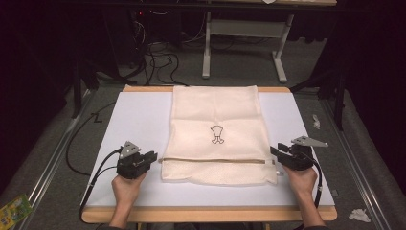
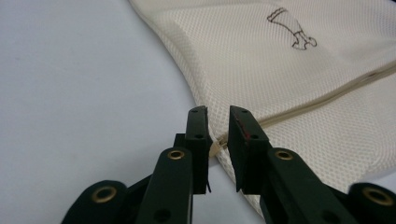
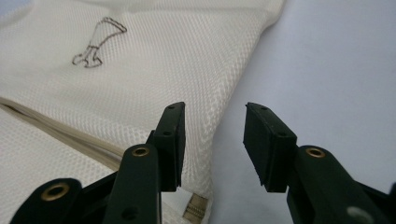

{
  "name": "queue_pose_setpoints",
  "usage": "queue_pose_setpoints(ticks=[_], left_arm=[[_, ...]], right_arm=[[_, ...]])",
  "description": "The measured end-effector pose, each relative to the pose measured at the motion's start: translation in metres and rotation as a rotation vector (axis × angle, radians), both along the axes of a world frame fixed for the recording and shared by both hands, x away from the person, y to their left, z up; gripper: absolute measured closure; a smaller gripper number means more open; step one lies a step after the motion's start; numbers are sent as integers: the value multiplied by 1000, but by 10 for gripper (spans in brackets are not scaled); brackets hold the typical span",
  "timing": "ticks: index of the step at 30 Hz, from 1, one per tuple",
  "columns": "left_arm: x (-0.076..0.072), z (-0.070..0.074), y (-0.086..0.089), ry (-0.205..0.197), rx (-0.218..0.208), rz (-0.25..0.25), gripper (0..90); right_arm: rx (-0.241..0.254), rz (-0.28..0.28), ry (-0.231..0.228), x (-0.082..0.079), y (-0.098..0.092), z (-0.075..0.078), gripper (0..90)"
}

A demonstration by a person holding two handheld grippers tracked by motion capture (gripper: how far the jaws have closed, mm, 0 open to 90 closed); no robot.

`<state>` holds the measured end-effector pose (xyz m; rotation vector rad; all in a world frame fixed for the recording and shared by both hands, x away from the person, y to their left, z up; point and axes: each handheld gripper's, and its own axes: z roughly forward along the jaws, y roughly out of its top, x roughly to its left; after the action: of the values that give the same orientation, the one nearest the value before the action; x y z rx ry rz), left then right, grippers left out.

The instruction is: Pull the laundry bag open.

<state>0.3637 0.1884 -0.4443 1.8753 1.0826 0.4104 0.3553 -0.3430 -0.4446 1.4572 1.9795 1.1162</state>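
Note:
A cream mesh bag with a small printed emblem lies flat on a white board. A zipper runs across its near part. My left gripper sits at the bag's near left edge. In the left gripper view its jaws stand a little apart, with the zipper's end tab just beyond the gap and no pad pressing on it. My right gripper is at the bag's near right edge. Its jaws stand wide apart over the bag's edge, gripping nothing.
The board rests on a wooden table. Behind it are a desk's legs and cables on the floor. A green packet lies at the lower left, crumpled paper at the lower right.

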Motion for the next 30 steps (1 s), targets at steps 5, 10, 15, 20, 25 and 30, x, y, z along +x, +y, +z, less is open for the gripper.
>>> queue_pose_setpoints(ticks=[5, 10, 15, 20, 25, 30], left_arm=[[-3, 8, 11, -40, -21, 38, 733], [-7, 15, 23, -67, -45, 71, 712], [-9, 18, 32, -86, -63, 98, 700], [-9, 19, 38, -86, -72, 113, 683], [-11, 22, 43, -97, -73, 132, 658], [-12, 22, 49, -95, -72, 147, 636]], right_arm=[[39, -8, -41, -3, -6, 8, 598], [50, -21, -79, -10, -12, 17, 600], [58, -43, -101, -14, -23, 22, 607], [72, -68, -114, -20, -34, 24, 607], [89, -83, -124, -24, -44, 24, 607], [104, -97, -132, -27, -52, 24, 607]])
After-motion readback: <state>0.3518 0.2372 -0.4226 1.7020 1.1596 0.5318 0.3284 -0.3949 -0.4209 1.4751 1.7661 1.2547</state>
